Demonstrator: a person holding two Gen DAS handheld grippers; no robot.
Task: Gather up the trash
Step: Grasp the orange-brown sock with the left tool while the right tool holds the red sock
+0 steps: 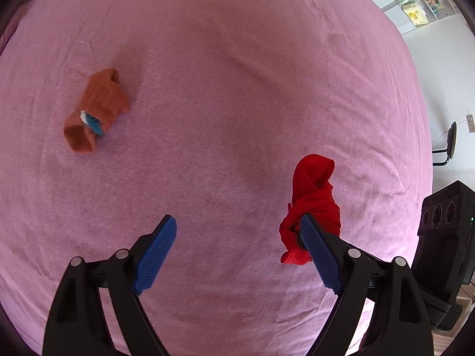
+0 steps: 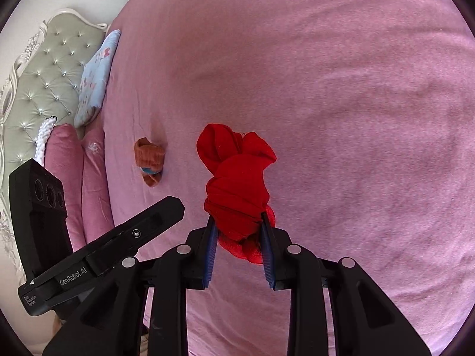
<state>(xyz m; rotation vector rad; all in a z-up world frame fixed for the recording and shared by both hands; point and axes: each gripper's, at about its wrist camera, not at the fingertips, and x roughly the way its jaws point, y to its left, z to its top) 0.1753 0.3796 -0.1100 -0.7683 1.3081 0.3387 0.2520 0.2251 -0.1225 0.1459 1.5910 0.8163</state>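
Left to right in my right wrist view: a tufted grey-green headboard (image 2: 44,68) stood at the far left, with a blue floral pillow (image 2: 96,80) and two pink pillows (image 2: 80,178) leaning against it. My left gripper (image 2: 104,246) showed there as a black body, low and left. On the pink bed sheet (image 2: 356,118) a crumpled orange sock (image 2: 150,160) with a blue bit tucked in it lay near the pillows. Just right of it was the bunched red cloth (image 2: 237,184), and my right gripper (image 2: 237,228) was narrow, its blue pads pressed on the cloth's lower end, so the cloth was held up off the sheet.

In my left wrist view, the orange sock (image 1: 96,109) lay on the sheet at the left, well apart from both grippers. My left gripper (image 1: 237,234) stood wide with nothing between its pads (image 1: 156,255), only pink bed sheet (image 1: 222,89). The red cloth (image 1: 311,204) hung just behind my right-hand finger, not gripped by it. At the far right edge was the black body of my right gripper (image 1: 442,237), and beyond the bed a white floor with a black chair (image 1: 449,145).
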